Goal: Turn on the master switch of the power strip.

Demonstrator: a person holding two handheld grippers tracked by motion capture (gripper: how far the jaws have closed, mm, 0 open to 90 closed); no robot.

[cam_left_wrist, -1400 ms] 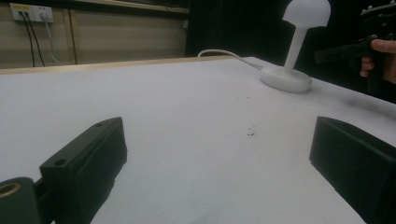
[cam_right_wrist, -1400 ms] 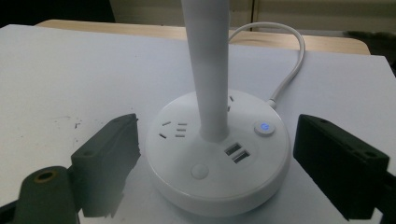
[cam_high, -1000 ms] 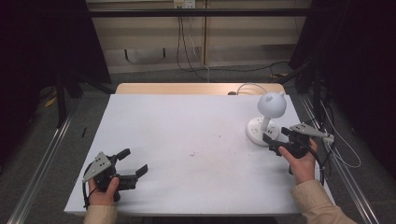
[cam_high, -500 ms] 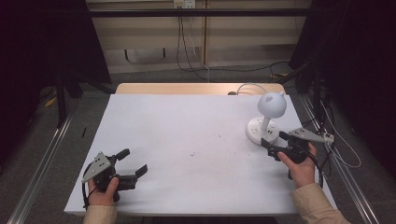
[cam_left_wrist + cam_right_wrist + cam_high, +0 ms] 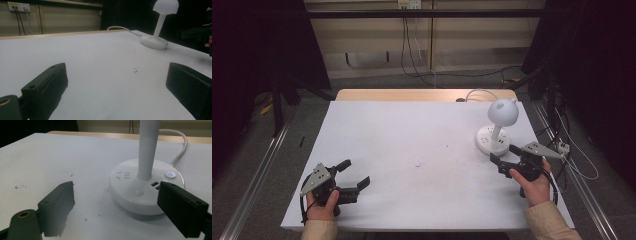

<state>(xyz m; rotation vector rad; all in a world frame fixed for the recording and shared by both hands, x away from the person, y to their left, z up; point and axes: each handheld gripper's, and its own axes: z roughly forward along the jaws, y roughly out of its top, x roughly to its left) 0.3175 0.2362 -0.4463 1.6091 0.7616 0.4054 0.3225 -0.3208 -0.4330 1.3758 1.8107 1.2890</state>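
Observation:
A white desk lamp [image 5: 500, 114] with a round socket base [image 5: 492, 142] stands at the table's right. My right gripper [image 5: 503, 156] sits just in front of the base, open and holding nothing. In the right gripper view the base [image 5: 130, 195] lies close ahead between my open jaws [image 5: 117, 189], with a blue-lit button [image 5: 170, 174] and USB ports [image 5: 155, 185] on top. My left gripper [image 5: 356, 175] rests near the front left edge, open and holding nothing. From the left gripper view [image 5: 115, 82] the lamp [image 5: 160, 27] stands far off.
The white table top [image 5: 412, 145] ends in a wooden strip [image 5: 422, 95] at the back. The lamp's white cable [image 5: 474, 93] runs off the far edge. Metal rails flank the table, and loose wires [image 5: 572, 155] lie to its right.
My right gripper has drawn back slightly from the lamp base toward the person. The left gripper has kept still.

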